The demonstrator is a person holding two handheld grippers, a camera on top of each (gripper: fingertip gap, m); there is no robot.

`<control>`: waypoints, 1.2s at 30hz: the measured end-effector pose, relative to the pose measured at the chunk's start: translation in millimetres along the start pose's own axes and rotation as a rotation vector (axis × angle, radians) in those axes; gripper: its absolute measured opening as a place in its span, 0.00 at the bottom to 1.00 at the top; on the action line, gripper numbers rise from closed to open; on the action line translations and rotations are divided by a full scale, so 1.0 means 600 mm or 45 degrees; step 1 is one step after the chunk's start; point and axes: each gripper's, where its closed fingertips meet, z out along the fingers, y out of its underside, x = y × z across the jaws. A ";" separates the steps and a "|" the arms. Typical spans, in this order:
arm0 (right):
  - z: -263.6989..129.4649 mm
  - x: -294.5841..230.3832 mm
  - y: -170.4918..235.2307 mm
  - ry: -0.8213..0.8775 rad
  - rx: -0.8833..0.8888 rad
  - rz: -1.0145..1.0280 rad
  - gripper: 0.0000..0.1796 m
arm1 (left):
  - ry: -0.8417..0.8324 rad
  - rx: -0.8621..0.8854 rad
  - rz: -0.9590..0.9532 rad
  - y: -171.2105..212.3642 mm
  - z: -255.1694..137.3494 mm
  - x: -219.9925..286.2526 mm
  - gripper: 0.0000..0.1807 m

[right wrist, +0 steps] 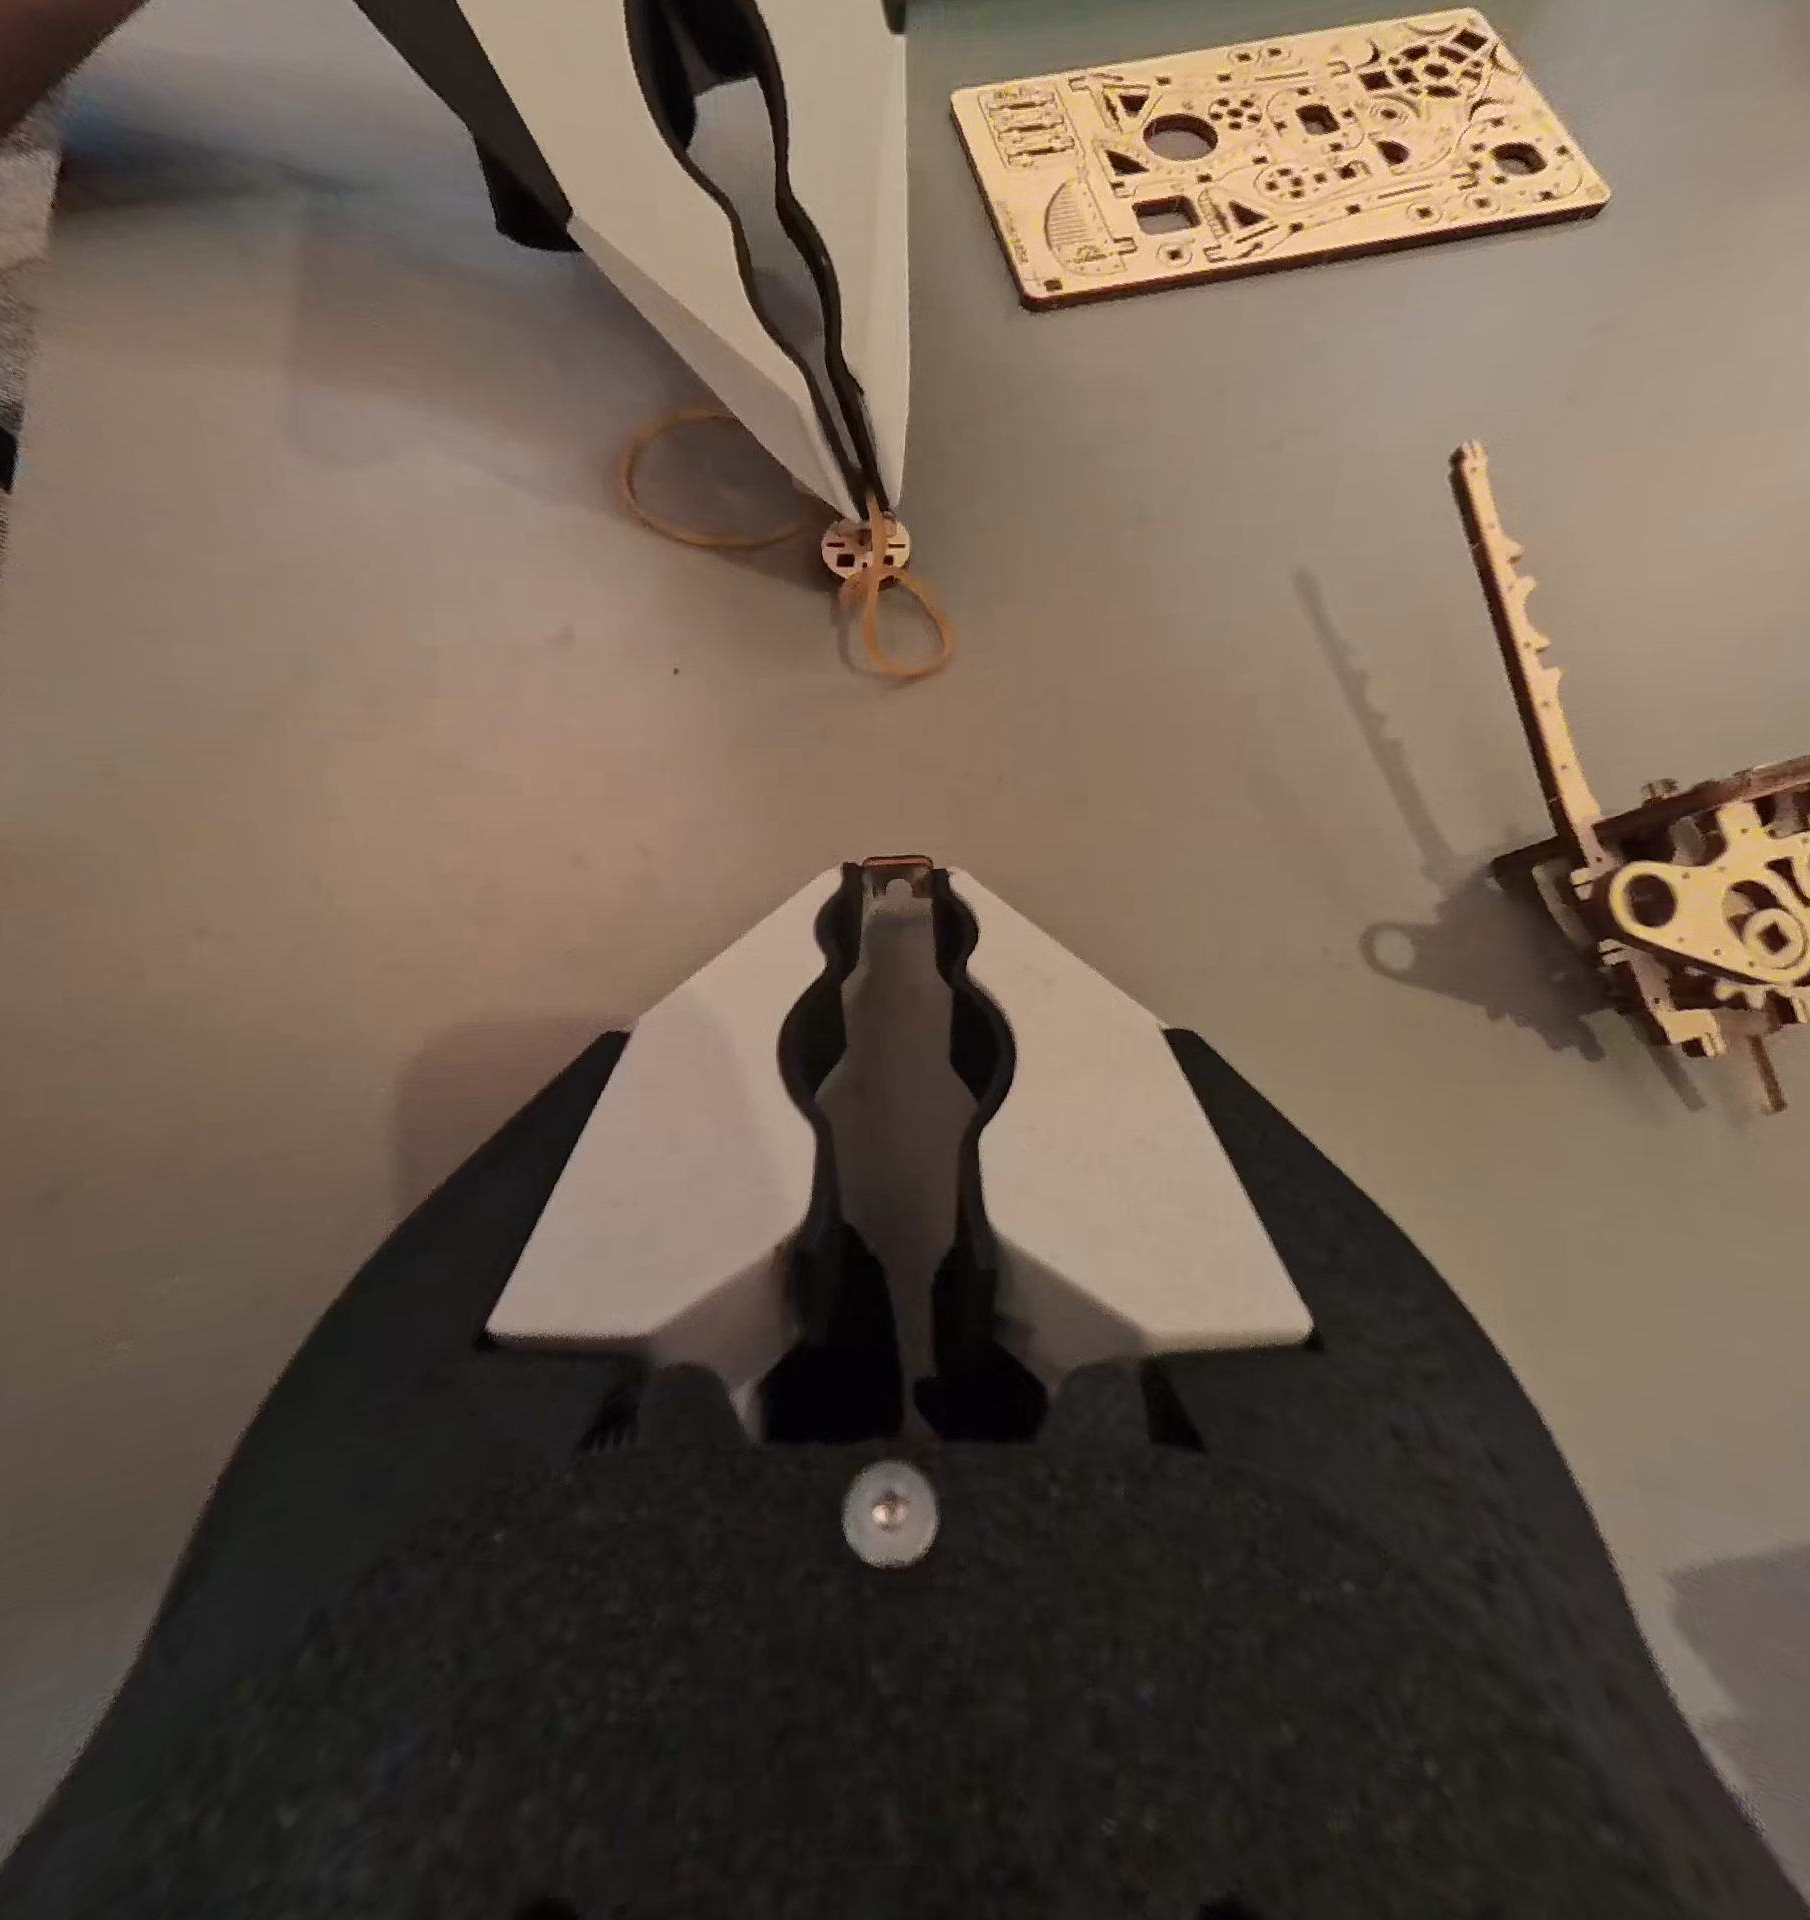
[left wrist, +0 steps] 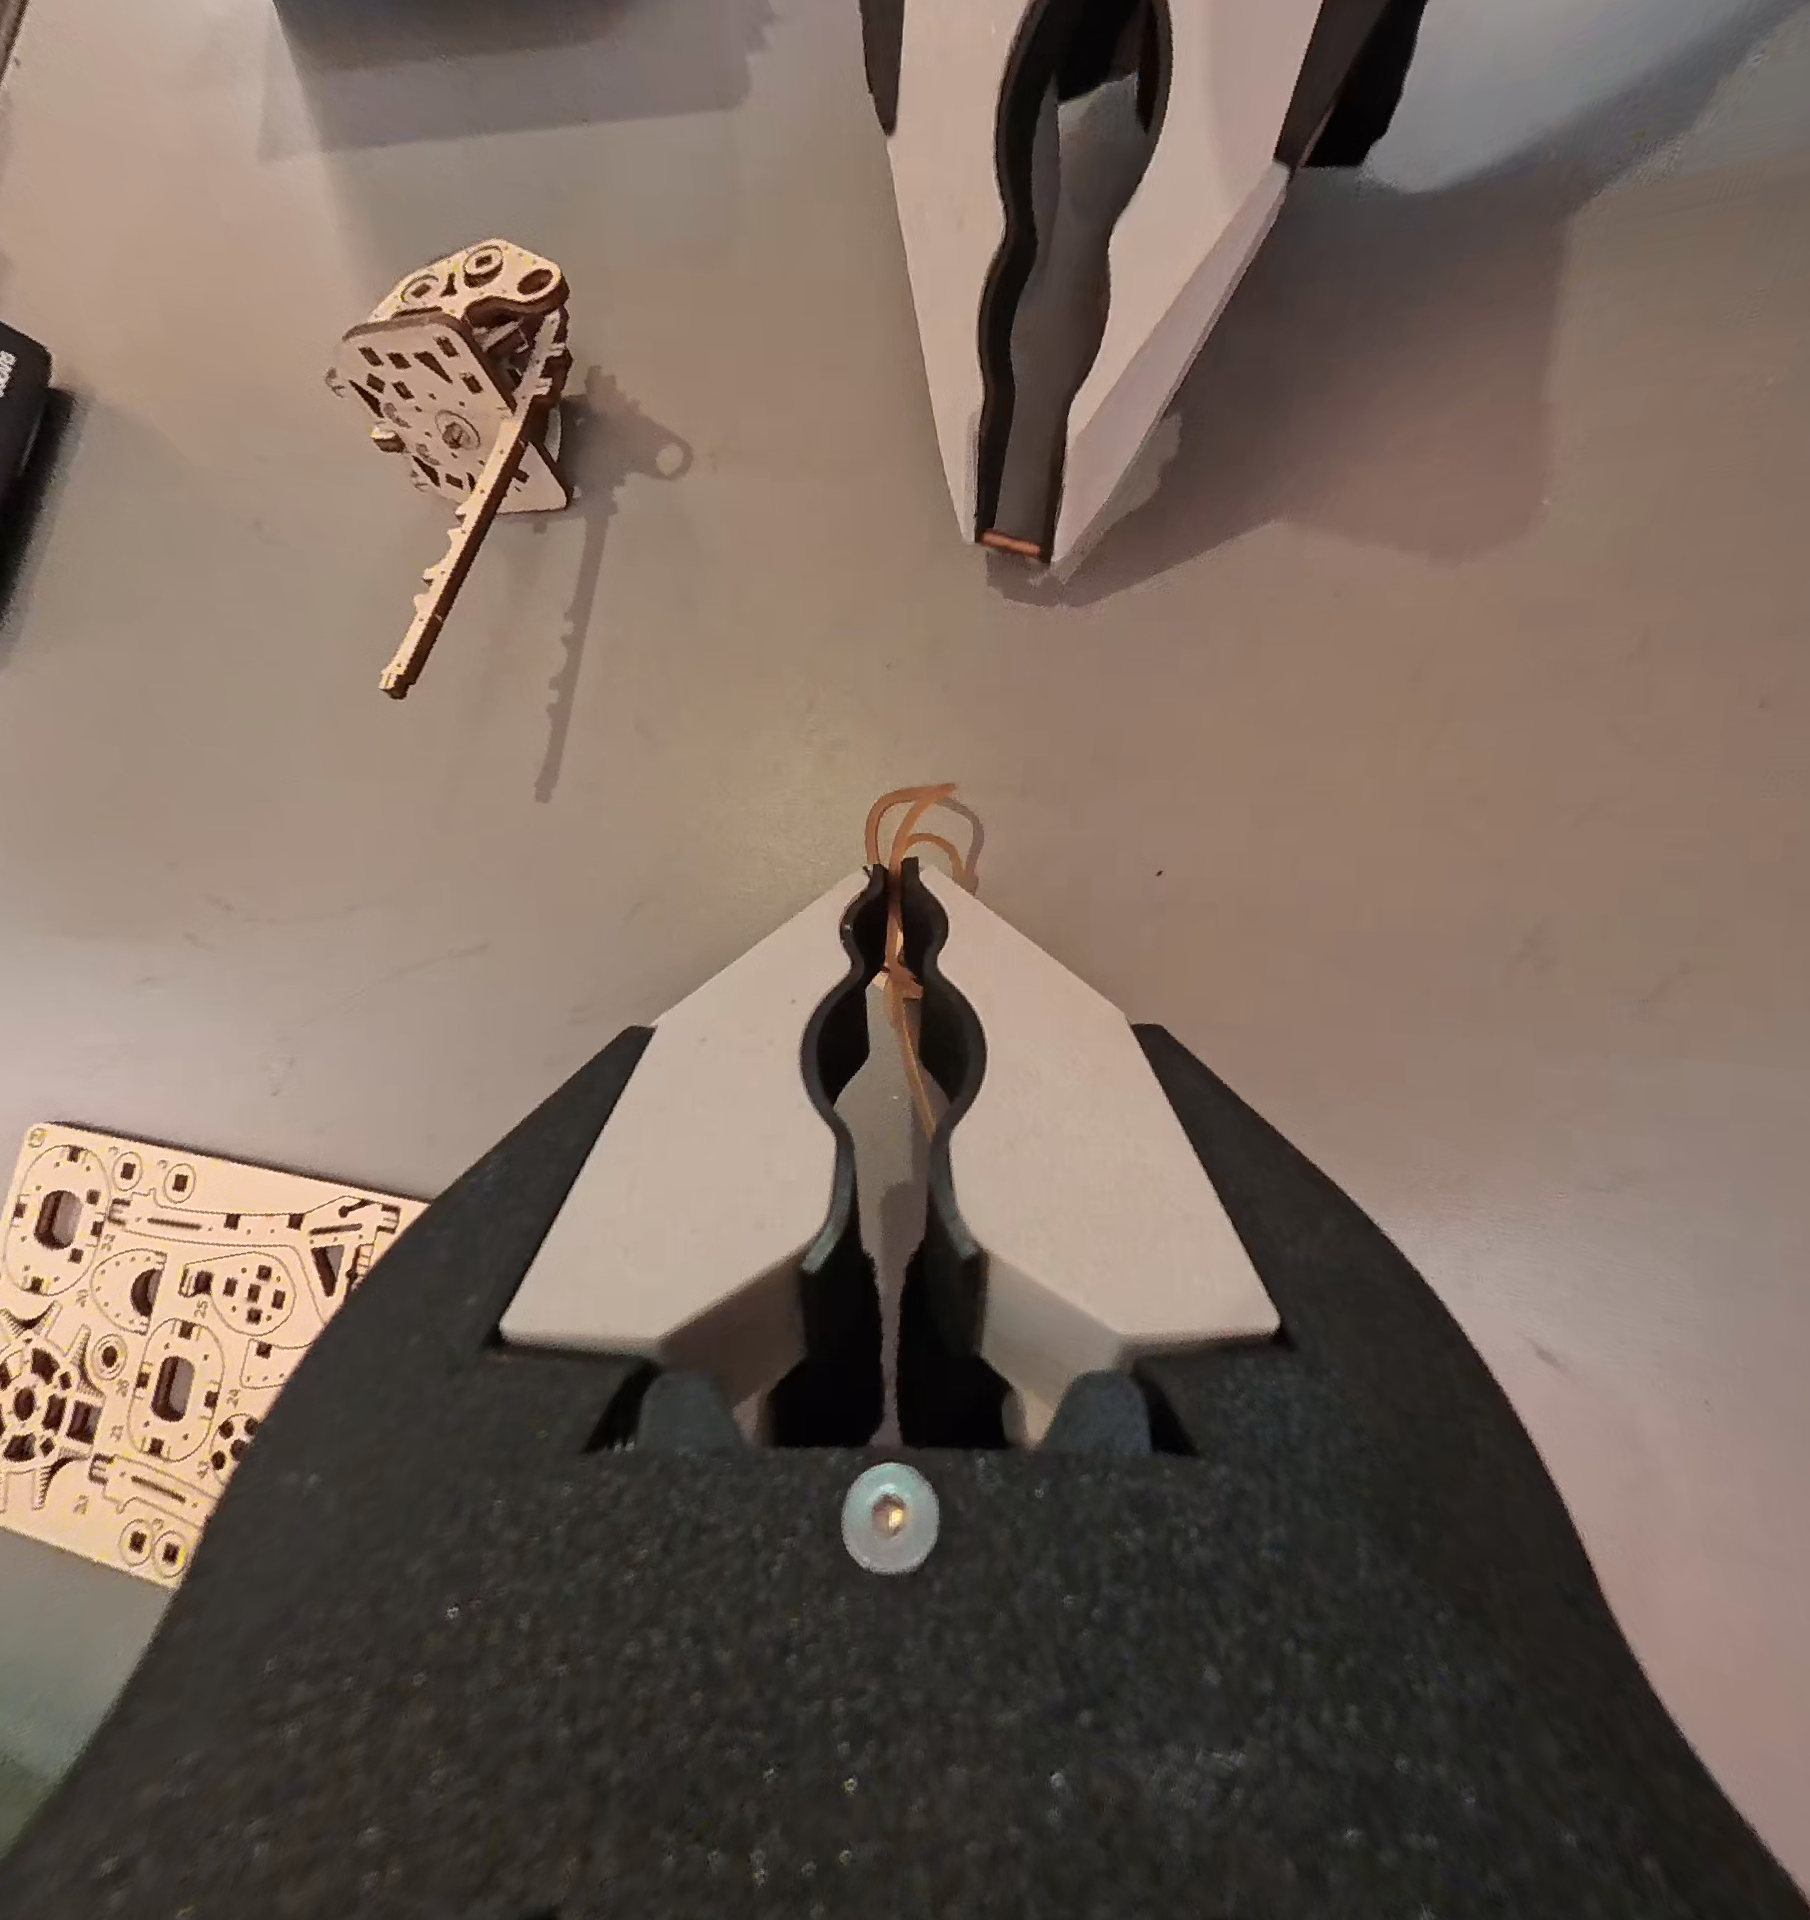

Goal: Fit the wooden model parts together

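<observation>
Clearly the left claw [left wrist: 899,871] is pinched onto a rubber band [right wrist: 896,629] threaded through a small wooden disc [right wrist: 859,545] resting on the tabletop [right wrist: 361,727]; a slack grip or sideways tug could let the springy band snap free and flick the disc away. The right claw [right wrist: 899,868], well apart, nips a small copper-coloured piece [right wrist: 899,862] at its tips. Only the right wrist view shows the disc and a second band [right wrist: 693,478]; the assembled wooden model [left wrist: 465,395] stands at far left in the left view.
</observation>
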 end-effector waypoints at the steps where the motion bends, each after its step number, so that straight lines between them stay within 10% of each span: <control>1: -0.001 0.000 0.003 -0.021 -0.010 0.018 0.07 | 0.000 -0.003 -0.001 0.001 0.000 0.000 0.00; 36: 0.043 -0.016 -0.017 -0.240 -0.094 -0.163 0.07 | -0.004 -0.032 -0.008 0.010 0.001 -0.004 0.00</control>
